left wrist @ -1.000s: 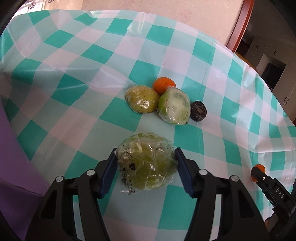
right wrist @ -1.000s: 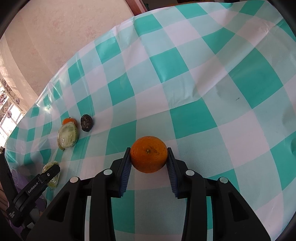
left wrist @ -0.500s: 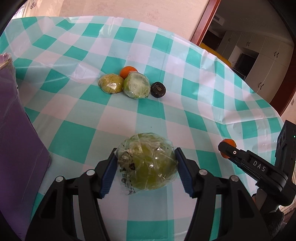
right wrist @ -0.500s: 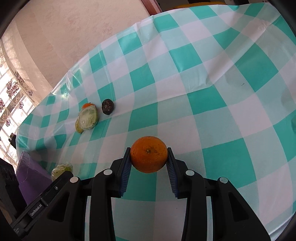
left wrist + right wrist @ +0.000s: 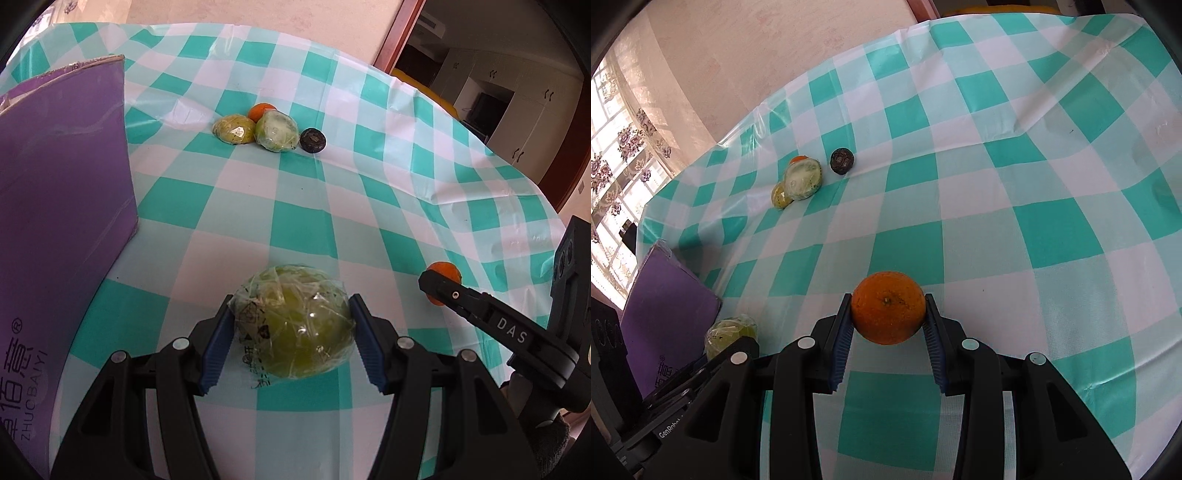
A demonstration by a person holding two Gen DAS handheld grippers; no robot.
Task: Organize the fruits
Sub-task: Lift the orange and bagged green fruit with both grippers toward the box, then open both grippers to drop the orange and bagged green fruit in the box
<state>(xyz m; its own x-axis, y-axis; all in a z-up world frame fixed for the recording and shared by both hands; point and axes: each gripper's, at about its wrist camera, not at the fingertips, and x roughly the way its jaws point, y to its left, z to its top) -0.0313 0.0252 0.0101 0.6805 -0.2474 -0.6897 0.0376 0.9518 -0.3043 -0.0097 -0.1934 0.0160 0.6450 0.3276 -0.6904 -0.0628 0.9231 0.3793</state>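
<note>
My left gripper (image 5: 291, 332) is shut on a green fruit wrapped in clear plastic (image 5: 295, 325) and holds it above the checked tablecloth; it also shows in the right wrist view (image 5: 729, 332). My right gripper (image 5: 888, 314) is shut on an orange (image 5: 888, 306), which also shows in the left wrist view (image 5: 443, 275). Far across the table lie a wrapped yellow-green fruit (image 5: 233, 129), a wrapped pale green fruit (image 5: 277, 131), a small orange (image 5: 260, 110) behind them, and a dark round fruit (image 5: 313, 140).
A purple cardboard box (image 5: 55, 221) stands at the left, close to my left gripper; it shows in the right wrist view (image 5: 668, 306) too. The teal and white checked tablecloth (image 5: 332, 221) covers the round table. A doorway and cabinets lie beyond the far right edge.
Both grippers have pulled back and risen from the fruit pile with their fruits held. The purple box has come into view at the left. The pile looks farther away.
</note>
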